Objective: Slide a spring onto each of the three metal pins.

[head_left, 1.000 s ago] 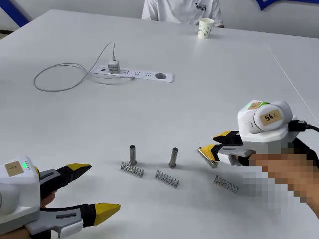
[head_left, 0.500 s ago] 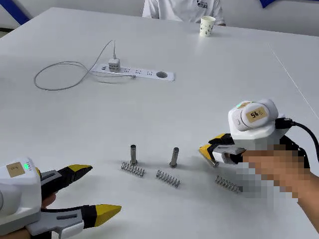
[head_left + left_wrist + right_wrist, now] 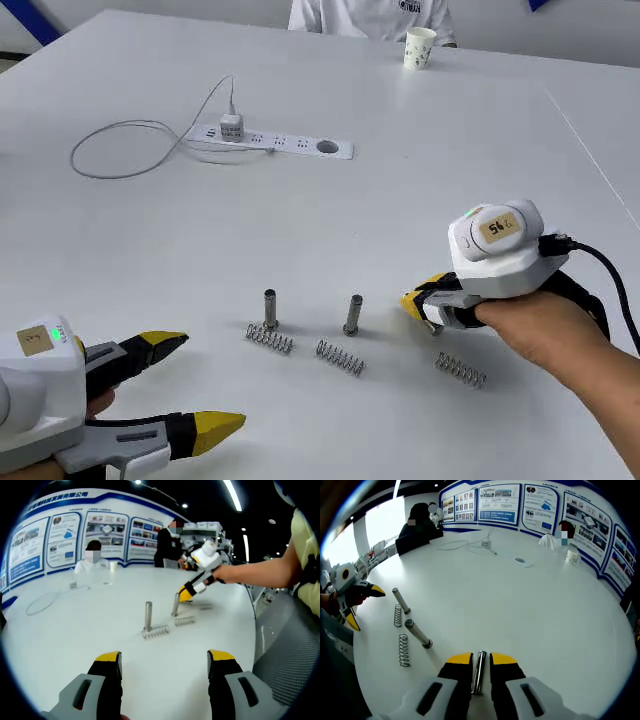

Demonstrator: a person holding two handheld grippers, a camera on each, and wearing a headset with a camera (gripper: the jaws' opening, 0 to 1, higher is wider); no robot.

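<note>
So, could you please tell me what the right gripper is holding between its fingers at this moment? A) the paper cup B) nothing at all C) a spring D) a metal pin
D: in the right gripper view, the right gripper has its yellow-tipped fingers closed on a metal pin.

two pins [image 3: 270, 308] [image 3: 353, 314] stand upright, three springs [image 3: 268, 338] [image 3: 340, 357] [image 3: 460, 370] lie flat, third pin [image 3: 479, 676] in right tongs [image 3: 480, 658].
</note>
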